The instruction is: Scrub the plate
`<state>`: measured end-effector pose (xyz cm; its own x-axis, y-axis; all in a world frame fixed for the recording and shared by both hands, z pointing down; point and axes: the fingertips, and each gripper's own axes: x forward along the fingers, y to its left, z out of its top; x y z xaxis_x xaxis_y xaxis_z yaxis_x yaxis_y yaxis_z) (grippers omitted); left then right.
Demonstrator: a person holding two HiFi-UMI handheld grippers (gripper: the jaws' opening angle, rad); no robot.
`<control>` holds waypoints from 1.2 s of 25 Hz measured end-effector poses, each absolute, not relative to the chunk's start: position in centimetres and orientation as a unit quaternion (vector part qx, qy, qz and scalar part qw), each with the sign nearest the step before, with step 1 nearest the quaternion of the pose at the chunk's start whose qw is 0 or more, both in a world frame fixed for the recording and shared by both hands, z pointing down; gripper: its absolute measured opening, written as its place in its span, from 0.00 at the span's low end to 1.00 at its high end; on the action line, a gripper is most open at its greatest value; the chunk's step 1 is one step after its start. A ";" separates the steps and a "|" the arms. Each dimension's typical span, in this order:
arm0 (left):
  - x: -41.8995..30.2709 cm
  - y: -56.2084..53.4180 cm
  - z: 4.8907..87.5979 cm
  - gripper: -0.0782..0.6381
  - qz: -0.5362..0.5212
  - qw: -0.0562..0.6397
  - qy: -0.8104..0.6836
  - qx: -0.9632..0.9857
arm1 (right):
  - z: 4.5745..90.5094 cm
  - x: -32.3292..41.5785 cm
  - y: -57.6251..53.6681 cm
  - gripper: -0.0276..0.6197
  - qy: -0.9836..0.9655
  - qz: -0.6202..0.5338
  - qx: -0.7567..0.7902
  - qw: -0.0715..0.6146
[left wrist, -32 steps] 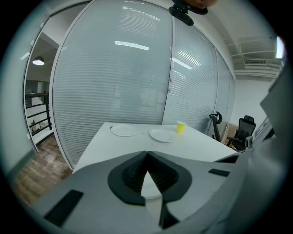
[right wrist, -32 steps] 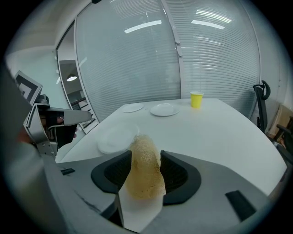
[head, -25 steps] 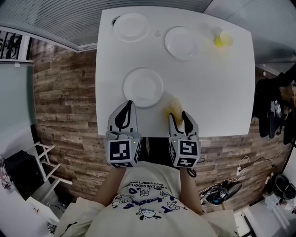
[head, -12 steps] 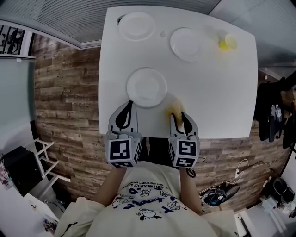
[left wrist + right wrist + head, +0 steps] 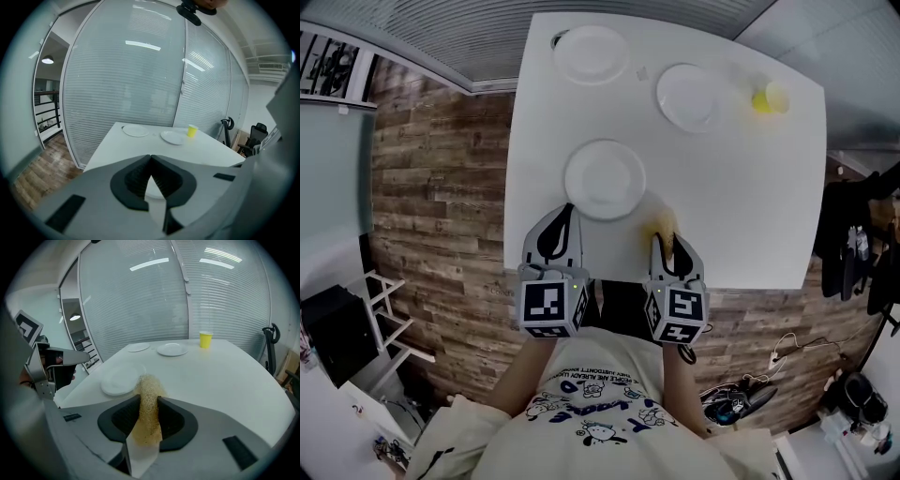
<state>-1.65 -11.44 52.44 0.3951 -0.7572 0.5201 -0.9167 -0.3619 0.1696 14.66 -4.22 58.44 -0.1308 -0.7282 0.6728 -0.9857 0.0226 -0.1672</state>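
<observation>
Mostly, the white table reads as it did a second ago. Nothing on it has shifted; only the head view has drifted, so the tabletop sits a little further right in frame. The nearest plate, which I take to be the one for scrubbing, lies flat and bare near the front edge. The far-left plate and far-right plate sit well apart from it at the back.

The left gripper hovers at the near rim of the nearest plate. Its jaws meet tip to tip on nothing, the same as before.

The real change is at the right gripper. Its jaws stood wide a second ago and are now closing. The tan mesh scourer stands upright between them, and both pads already pinch its fibres inward. It sits at the table's front edge, just right of the nearest plate and not touching it. The small yellow cup at the far right plays no part.

In my judgement this means the scrubbing tool is nearly secured but no scrubbing has begun. Once the grip firms, the scourer needs lifting and carrying left onto the plate, where the shut left gripper is well placed to steady the rim.
</observation>
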 end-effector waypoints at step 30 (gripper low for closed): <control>-4.1 -13.0 50.4 0.15 0.147 0.213 -0.611 0.748 | 53.1 15.0 -12.9 0.20 -0.756 0.265 0.578 0.155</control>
<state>-4.06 -13.03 50.45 0.2092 -0.8523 0.4793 -0.9770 -0.1617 0.1388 15.01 -12.89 53.12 -0.2837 -0.7919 0.5408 -0.9562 0.1912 -0.2216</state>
